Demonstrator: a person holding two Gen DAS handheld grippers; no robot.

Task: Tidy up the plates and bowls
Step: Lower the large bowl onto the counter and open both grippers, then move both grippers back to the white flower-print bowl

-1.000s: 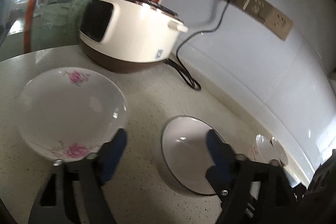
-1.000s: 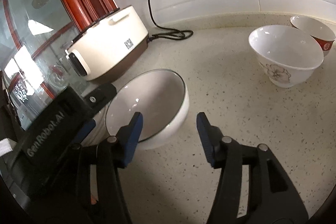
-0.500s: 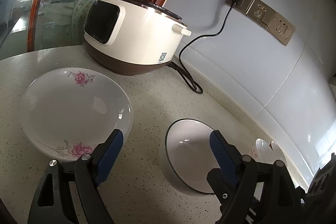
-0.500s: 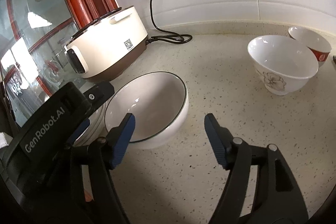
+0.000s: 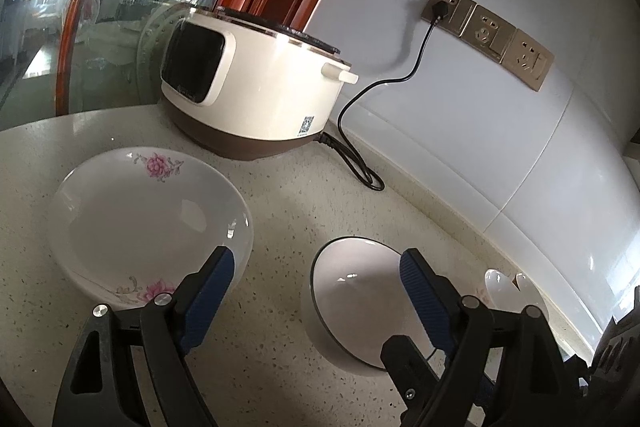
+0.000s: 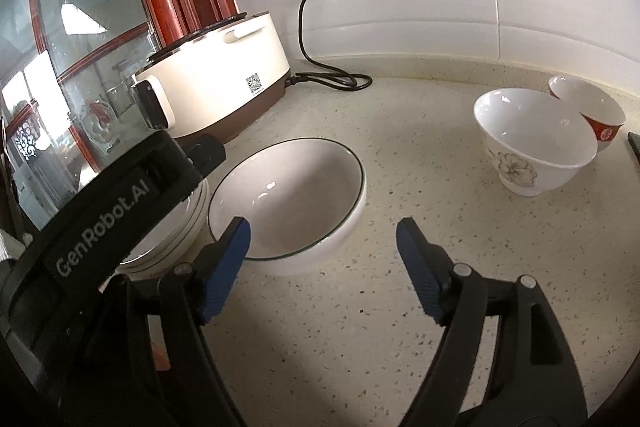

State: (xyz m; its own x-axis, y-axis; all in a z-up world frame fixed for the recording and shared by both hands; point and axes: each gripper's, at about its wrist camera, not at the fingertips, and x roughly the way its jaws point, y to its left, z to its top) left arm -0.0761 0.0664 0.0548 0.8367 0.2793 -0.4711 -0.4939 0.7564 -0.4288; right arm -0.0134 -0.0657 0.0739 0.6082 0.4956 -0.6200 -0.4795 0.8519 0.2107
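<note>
On a speckled stone counter [image 6: 320, 347], a glossy white bowl [image 6: 292, 195] with a thin dark rim sits beside stacked flowered plates [image 5: 148, 219], near a cream cooker [image 5: 256, 91]. The right gripper [image 6: 323, 233] has just been opening, its ribbed blue pads [image 6: 228, 259] wide with nothing between them. The left gripper [image 5: 316, 269] is also wide and empty.

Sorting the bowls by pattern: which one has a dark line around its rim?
The wide shallow bowl nearest the right tongs; the flower-printed bowl and red-banded bowl lack it.
</note>
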